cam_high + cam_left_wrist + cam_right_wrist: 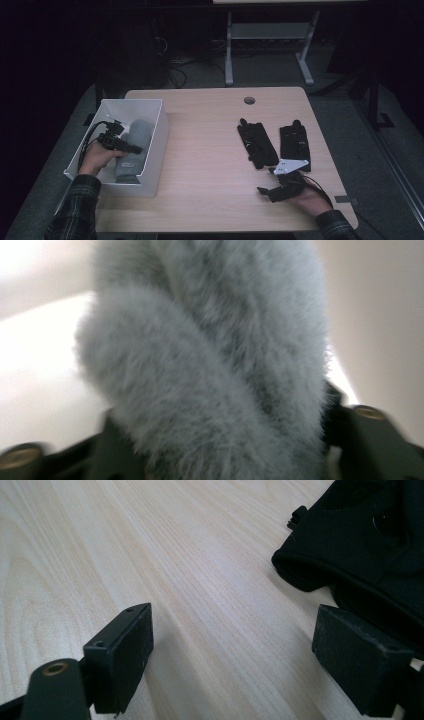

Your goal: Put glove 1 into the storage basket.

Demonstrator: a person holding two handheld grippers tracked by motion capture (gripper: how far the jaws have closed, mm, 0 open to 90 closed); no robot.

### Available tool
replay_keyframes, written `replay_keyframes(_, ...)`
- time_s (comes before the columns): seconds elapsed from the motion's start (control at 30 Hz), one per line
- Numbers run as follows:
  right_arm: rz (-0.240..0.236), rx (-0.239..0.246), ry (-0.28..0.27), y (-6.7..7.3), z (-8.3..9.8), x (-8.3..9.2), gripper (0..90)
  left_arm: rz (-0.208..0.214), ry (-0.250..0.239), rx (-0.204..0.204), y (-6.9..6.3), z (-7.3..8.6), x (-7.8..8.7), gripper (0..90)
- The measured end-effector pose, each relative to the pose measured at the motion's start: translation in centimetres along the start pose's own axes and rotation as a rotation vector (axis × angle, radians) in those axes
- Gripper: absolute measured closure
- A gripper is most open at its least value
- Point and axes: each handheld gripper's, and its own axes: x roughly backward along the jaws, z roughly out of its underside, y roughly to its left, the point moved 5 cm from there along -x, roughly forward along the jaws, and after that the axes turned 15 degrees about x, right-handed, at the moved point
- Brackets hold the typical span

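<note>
Grey fluffy slippers [134, 147], two, in one white box [159, 137]; two black gloves [257, 144] outside.

At the frame's lower left our left gripper [131, 148] points right, jaws parted. Lower right, our right gripper [264, 192] lies low, jaws wide, pointing left.

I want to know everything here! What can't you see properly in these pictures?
- Left claw: high view, too small to tell whether it grips the grey fluffy thing; left gripper view, fur covers its pads.
- White box: fluff hides its floor.
- Black gloves: right gripper view, cut off by the edge.
</note>
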Motion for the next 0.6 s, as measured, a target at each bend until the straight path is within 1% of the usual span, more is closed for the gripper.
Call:
replay_keyframes(0.03,0.000,0.000,0.000,0.0,0.0,0.0,16.7,-0.015,-0.013,-0.002,0.0,-0.1,0.2,33.9)
replay_keyframes(0.07,0.000,0.000,0.000,0.0,0.0,0.0,16.7,-0.024,-0.032,0.000,0.0,-0.2,0.4,29.7)
replay_keyframes(0.13,0.000,0.000,0.000,0.0,0.0,0.0,16.7,-0.050,-0.071,0.003,-0.1,-0.7,1.3,23.4)
replay_keyframes(0.17,0.000,0.000,0.000,0.0,0.0,0.0,16.7,-0.050,-0.071,0.003,-0.1,-0.7,1.3,21.4)
replay_keyframes(0.2,0.000,0.000,0.000,0.0,0.0,0.0,16.7,-0.058,-0.083,0.012,-0.3,-0.9,1.6,20.6)
replay_keyframes(0.23,0.000,0.000,0.000,0.0,0.0,0.0,16.7,-0.072,-0.095,0.006,-0.5,-1.1,1.9,18.8)
replay_keyframes(0.27,0.000,0.000,0.000,0.0,0.0,0.0,16.7,-0.072,-0.095,0.006,-0.5,-1.1,1.9,17.9)
replay_keyframes(0.3,0.000,0.000,0.000,0.0,0.0,0.0,16.7,-0.090,-0.103,0.003,-0.7,-1.3,2.2,17.9)
replay_keyframes(0.33,0.000,0.000,0.000,0.0,0.0,0.0,16.7,-0.117,-0.125,-0.001,-1.0,-1.9,2.8,16.3)
replay_keyframes(0.37,0.000,0.001,0.000,0.0,0.0,0.0,16.7,-0.117,-0.125,-0.001,-1.0,-1.9,2.8,16.1)
replay_keyframes(0.4,0.000,0.001,0.000,0.0,0.0,0.0,16.7,-0.120,-0.138,-0.003,-1.2,-2.1,3.2,16.1)
replay_keyframes(0.43,0.000,0.000,0.000,0.0,0.0,0.0,16.7,-0.129,-0.151,0.004,-1.3,-2.4,3.5,15.6)
replay_keyframes(0.47,0.000,0.000,0.000,0.0,0.0,0.0,16.7,-0.130,-0.158,-0.008,-1.5,-2.6,3.8,15.0)
replay_keyframes(0.5,0.000,0.000,0.000,0.0,0.0,0.0,16.7,-0.141,-0.174,-0.014,-1.8,-3.0,4.4,14.6)
replay_keyframes(0.57,0.000,0.000,0.000,0.0,0.0,0.0,16.7,-0.134,-0.191,-0.020,-2.2,-3.4,5.1,14.3)
replay_keyframes(0.6,0.000,0.000,0.000,0.0,0.0,0.0,16.7,-0.134,-0.191,-0.020,-2.2,-3.4,5.1,14.3)
